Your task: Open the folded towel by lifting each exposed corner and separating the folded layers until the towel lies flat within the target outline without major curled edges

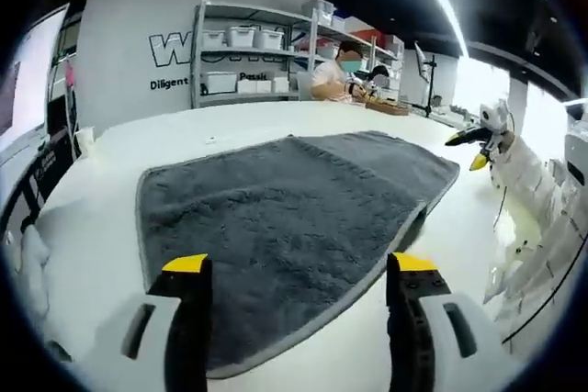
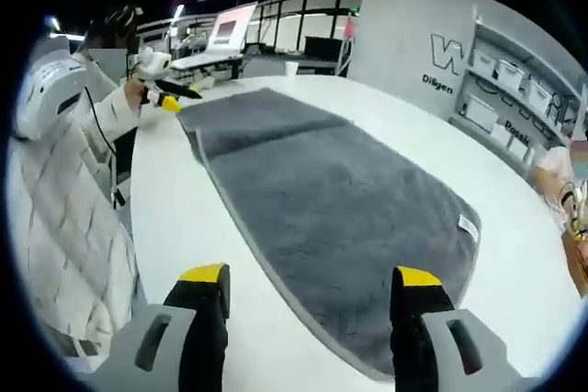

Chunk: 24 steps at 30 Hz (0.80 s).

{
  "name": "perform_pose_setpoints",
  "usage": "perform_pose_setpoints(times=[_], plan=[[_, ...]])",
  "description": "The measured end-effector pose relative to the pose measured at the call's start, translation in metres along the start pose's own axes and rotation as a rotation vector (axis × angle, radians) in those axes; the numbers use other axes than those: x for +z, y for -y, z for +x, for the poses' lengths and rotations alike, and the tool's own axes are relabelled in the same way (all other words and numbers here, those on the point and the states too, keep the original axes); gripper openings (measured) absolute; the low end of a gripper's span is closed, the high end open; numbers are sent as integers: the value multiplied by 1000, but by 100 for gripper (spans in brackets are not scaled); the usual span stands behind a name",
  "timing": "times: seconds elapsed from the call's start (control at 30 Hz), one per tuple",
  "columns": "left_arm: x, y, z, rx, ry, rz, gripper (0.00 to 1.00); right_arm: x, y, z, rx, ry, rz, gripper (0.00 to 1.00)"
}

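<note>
1. White and wide, the bench (image 1: 101,190) carries a dark grey towel (image 1: 276,218) with a pale hemmed edge; the towel lies spread over the middle of the bench.
2. Behind the bench in the left gripper view stand a white wall with dark lettering and metal shelving (image 1: 257,52) holding white bins, with a seated person (image 1: 335,75) working at the far end.
3. The left gripper (image 1: 300,268) hovers over the near edge of the towel, its yellow-tipped jaws set wide apart and holding nothing.
4. The right gripper (image 2: 310,277) likewise stands wide with empty jaws, above the towel's near edge in the right gripper view.
5. In the right gripper view the towel (image 2: 322,199) runs lengthwise away from the camera; a fold line crosses it near the far end, where one layer seems to lie over another, and a small white label (image 2: 469,225) sits at its right-hand edge.
6. The person holding the tools wears a white quilted jacket (image 2: 64,199), seen at the left of the right gripper view.
7. Each gripper also appears at the edge of the other's view, beyond the towel.
</note>
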<state>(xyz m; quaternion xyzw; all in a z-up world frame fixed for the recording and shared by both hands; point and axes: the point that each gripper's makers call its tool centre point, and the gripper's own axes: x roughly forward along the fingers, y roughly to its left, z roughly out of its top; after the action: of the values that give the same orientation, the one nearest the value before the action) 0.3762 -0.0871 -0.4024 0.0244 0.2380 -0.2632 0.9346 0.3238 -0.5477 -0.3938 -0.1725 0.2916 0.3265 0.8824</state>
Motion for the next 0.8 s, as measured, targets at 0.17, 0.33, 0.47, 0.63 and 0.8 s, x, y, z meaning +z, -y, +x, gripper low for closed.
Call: perform_pose_setpoints(times=[0.17, 0.33, 0.47, 0.63, 0.8], plan=[[-6, -11, 1, 129, 34, -74, 80, -8, 4, -3, -103, 43, 154, 66], [-9, -14, 8, 192, 64, -133, 79, -11, 18, -3, -264, 107, 299, 67], [-13, -13, 18, 238, 58, -136, 80, -11, 32, -3, -426, 154, 377, 73], [-20, -8, 27, 267, 56, -139, 83, -20, 41, 6, -535, 174, 475, 81], [-21, -12, 29, 296, 42, -117, 82, -37, 41, 20, -555, 89, 465, 88]])
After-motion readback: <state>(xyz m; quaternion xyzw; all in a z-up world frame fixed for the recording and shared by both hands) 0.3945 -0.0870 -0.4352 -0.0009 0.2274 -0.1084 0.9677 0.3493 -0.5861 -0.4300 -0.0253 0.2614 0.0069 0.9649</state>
